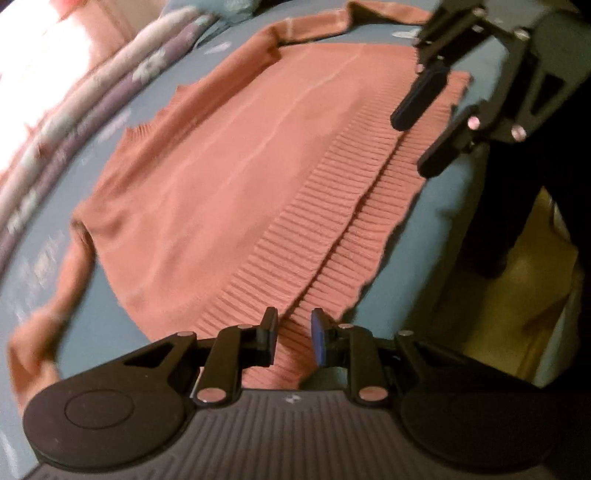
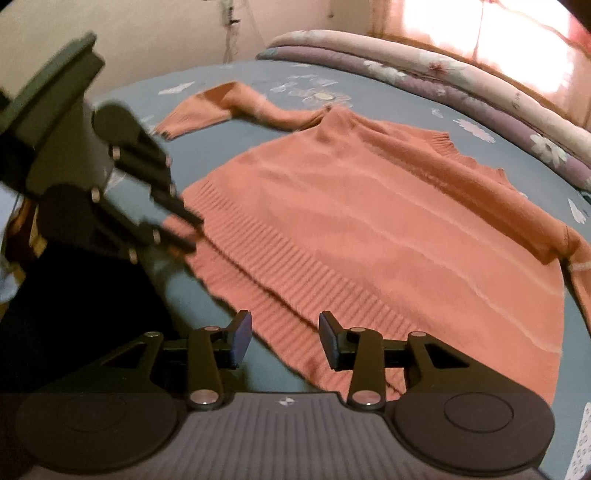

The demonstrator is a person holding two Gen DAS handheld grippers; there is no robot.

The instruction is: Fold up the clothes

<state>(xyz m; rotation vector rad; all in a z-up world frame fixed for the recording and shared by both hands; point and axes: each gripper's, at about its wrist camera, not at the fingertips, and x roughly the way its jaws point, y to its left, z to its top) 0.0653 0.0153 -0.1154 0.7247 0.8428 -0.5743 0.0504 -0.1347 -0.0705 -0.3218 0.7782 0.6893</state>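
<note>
Left wrist view: the sweater (image 1: 236, 177) lies spread flat on the bed (image 1: 439, 218), ribbed hem toward me and close to the bed's near edge, body smoothed, one sleeve (image 1: 321, 22) trailing out beyond the far shoulder and the other sleeve (image 1: 40, 332) lying off to the opposite side. My left claw (image 1: 294, 339) sits released over the hem, jaws narrowly parted, with ribbed knit showing between the pads but no pinch on it. My right claw (image 2: 284, 338) is released wider, above the hem corner, gripping nothing. I judge the task to be at the lay-out stage: the garment is flattened, but no fold is made; both sleeves and the body remain to be folded. No brand, label or legible writing appears on the sweater; the only mark is a small pale emblem on each claw housing, unreadable.
</note>
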